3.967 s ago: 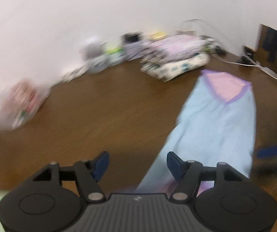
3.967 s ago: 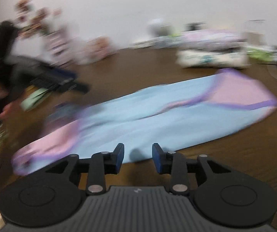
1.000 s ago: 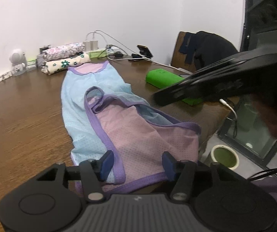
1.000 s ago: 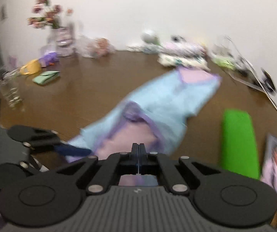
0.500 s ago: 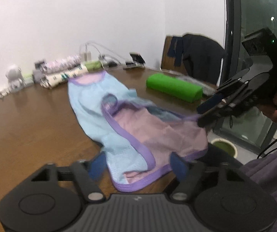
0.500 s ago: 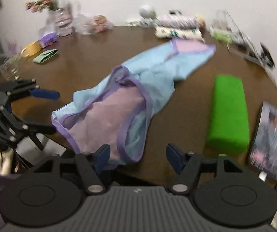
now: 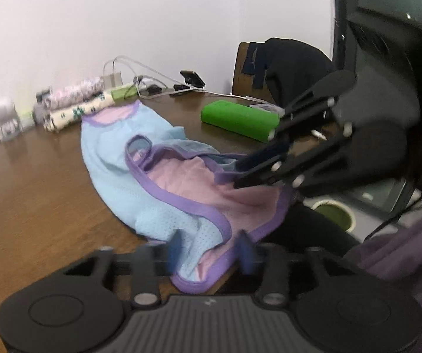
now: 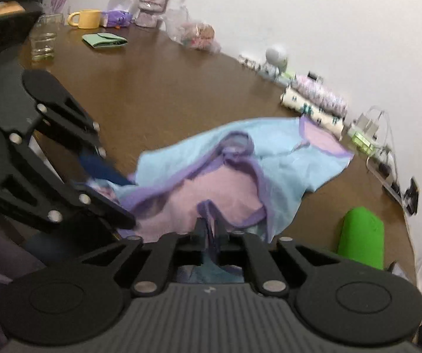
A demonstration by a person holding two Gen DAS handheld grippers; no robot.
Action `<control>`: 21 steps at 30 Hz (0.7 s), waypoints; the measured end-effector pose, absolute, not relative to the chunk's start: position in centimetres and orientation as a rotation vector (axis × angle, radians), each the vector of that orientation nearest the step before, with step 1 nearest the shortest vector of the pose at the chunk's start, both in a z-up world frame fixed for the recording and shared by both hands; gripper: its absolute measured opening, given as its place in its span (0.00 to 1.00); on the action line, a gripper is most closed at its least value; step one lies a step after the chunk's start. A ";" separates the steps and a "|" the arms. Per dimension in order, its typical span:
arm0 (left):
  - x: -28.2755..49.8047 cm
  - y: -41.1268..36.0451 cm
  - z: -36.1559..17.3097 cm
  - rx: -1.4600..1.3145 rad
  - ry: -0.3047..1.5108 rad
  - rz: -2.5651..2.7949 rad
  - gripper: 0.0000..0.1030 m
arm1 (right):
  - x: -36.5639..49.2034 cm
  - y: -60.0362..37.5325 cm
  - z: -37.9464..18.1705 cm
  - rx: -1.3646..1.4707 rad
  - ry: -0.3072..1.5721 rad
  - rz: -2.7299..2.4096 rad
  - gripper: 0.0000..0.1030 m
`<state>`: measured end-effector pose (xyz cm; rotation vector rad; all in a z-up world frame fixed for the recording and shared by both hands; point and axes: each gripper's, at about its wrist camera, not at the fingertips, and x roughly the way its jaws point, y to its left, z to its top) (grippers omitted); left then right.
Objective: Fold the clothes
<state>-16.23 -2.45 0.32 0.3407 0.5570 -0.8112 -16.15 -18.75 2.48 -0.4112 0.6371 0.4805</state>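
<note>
Garment (image 8: 240, 194) hem blurred betw. tongs (image 8: 209, 232)

The garment (image 8: 240, 158), flat on the desk (image 8: 157, 88) four seconds back, now lies bunched, pink lining up. The right claw (image 8: 210, 229), wide half a second ago, is closing on its purple hem at 6 o'clock; the left claw (image 7: 209, 250) is opening around the near corner.

Soft, even indoor light; fisheye bending at edges; motion blur throughout.
</note>
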 end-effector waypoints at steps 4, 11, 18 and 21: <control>-16.3 -2.4 0.2 0.387 0.534 -0.863 0.56 | -17.2 -23.0 4.0 -0.256 0.568 0.543 0.60; -15.4 -2.7 -0.4 0.406 0.546 -0.934 0.52 | -16.7 -24.0 0.8 -0.197 0.634 0.545 0.50; -15.5 -1.7 0.0 0.285 0.592 -0.951 0.03 | -17.9 -23.3 0.1 -0.199 0.603 0.626 0.07; -16.3 -1.0 0.8 0.243 0.612 -0.994 0.02 | -19.2 -23.6 0.6 -0.213 0.610 0.700 0.05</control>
